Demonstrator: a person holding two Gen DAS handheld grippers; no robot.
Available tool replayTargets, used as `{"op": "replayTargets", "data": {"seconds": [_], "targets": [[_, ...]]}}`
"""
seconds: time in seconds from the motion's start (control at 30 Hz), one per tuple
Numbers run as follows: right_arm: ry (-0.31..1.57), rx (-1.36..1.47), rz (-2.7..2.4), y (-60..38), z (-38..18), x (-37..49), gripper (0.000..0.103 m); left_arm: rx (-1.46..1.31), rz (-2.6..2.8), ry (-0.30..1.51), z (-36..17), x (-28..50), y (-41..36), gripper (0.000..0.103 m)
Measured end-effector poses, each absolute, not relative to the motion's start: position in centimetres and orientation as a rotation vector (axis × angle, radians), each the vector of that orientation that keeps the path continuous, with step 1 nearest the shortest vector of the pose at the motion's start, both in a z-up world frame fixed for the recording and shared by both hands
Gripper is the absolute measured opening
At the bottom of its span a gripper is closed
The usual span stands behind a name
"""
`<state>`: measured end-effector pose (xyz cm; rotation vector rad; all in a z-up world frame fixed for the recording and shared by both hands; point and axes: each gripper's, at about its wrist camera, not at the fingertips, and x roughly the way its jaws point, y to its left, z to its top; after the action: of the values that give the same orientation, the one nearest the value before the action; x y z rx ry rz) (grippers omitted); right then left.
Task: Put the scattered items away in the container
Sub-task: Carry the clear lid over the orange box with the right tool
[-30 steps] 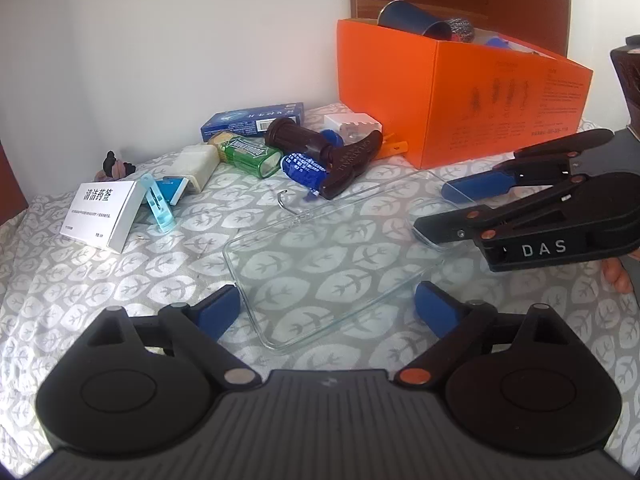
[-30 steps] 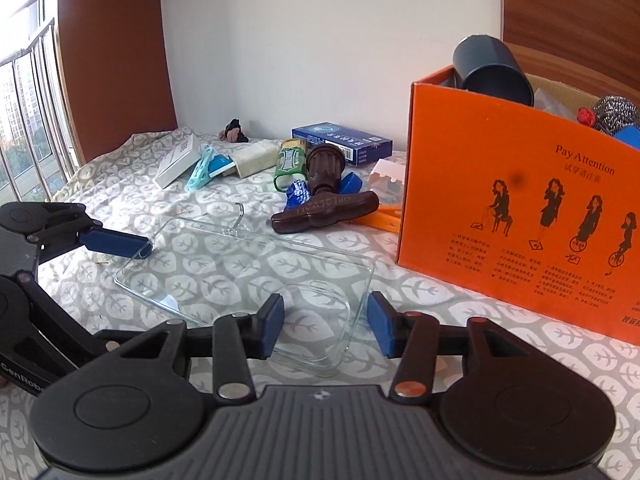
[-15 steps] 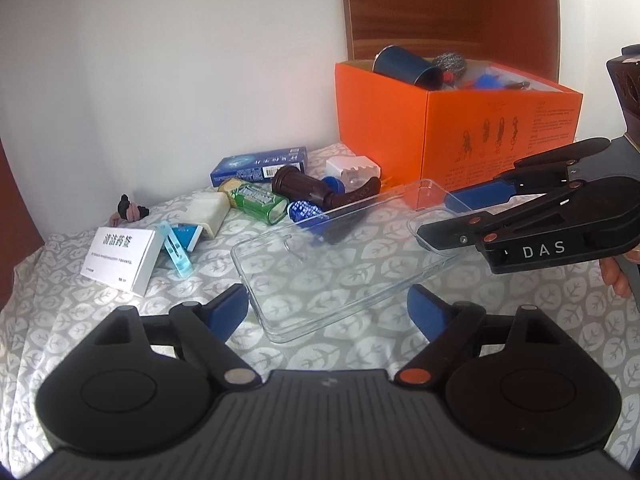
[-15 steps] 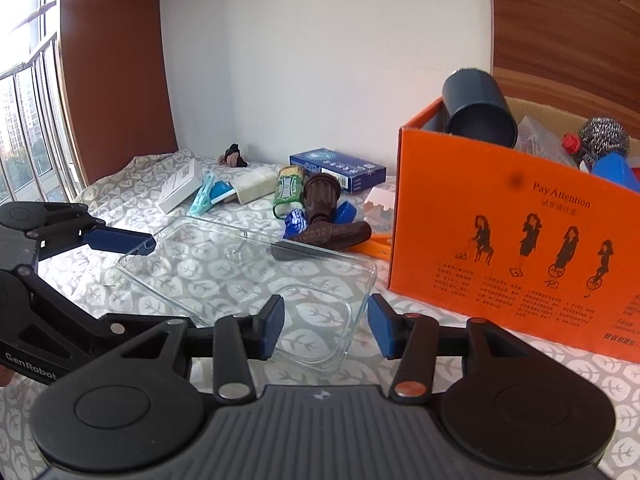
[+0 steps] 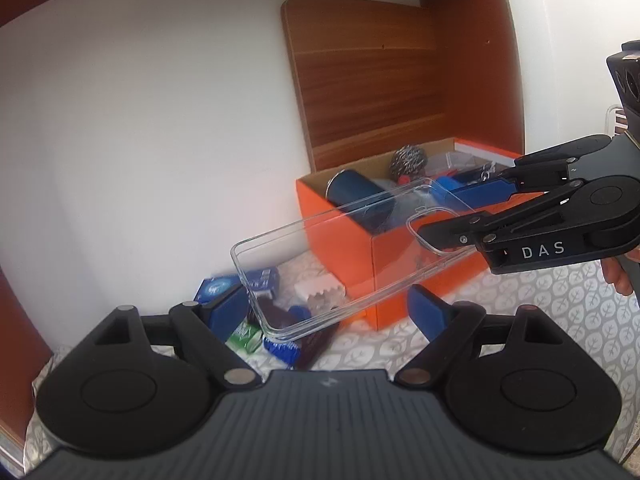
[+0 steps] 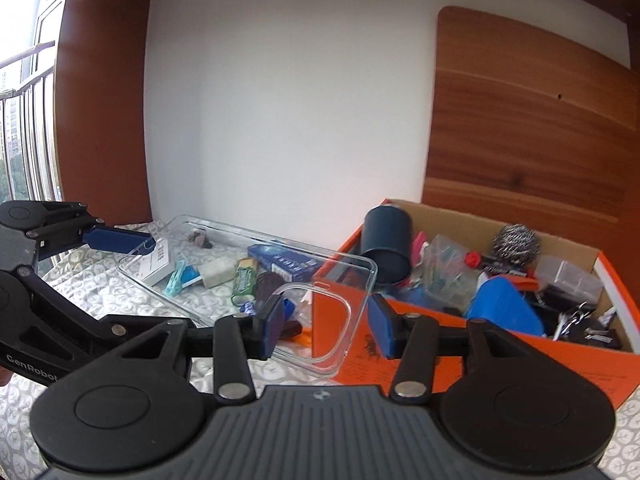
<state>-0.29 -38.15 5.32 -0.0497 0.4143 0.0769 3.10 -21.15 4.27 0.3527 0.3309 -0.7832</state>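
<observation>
A clear phone case (image 5: 344,260) hangs in the air between both grippers, level with the rim of the orange box (image 5: 404,252). My left gripper (image 5: 332,308) grips one end of the case and my right gripper (image 6: 326,320) grips the camera-cutout end (image 6: 332,320). The case also shows in the right wrist view (image 6: 240,256). The orange box (image 6: 500,356) is open on top and holds a dark cup (image 6: 386,240), a steel scourer (image 6: 514,246), a blue piece (image 6: 504,312) and other small items.
On the leaf-print bedcover (image 6: 100,284) lie a blue carton (image 6: 280,262), a green pack (image 6: 244,280), a white box (image 6: 158,266), a teal clip (image 6: 176,282), a dark brown tool (image 5: 316,344) and a white charger (image 5: 320,290). A white wall and wooden headboard stand behind.
Both grippers have lifted the clear case off the bedcover and carried it up to the level of the orange box's rim. The box's inside has come into view.
</observation>
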Motion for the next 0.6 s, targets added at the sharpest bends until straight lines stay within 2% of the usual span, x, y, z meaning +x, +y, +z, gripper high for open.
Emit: {"op": "replayTargets", "data": {"seconds": [0.2,0.6], "targets": [[0.369,-0.058,-0.011,-42.4,7.5,-0.7,0.048,0.376,-0.845,0.270,5.9,4.0,-26.4,0.088],[0.362,-0.037,-0.155,-52.0,8.5,0.8,0.046,0.378,-0.908,0.231,6.2,6.7,-36.1,0.088]]}}
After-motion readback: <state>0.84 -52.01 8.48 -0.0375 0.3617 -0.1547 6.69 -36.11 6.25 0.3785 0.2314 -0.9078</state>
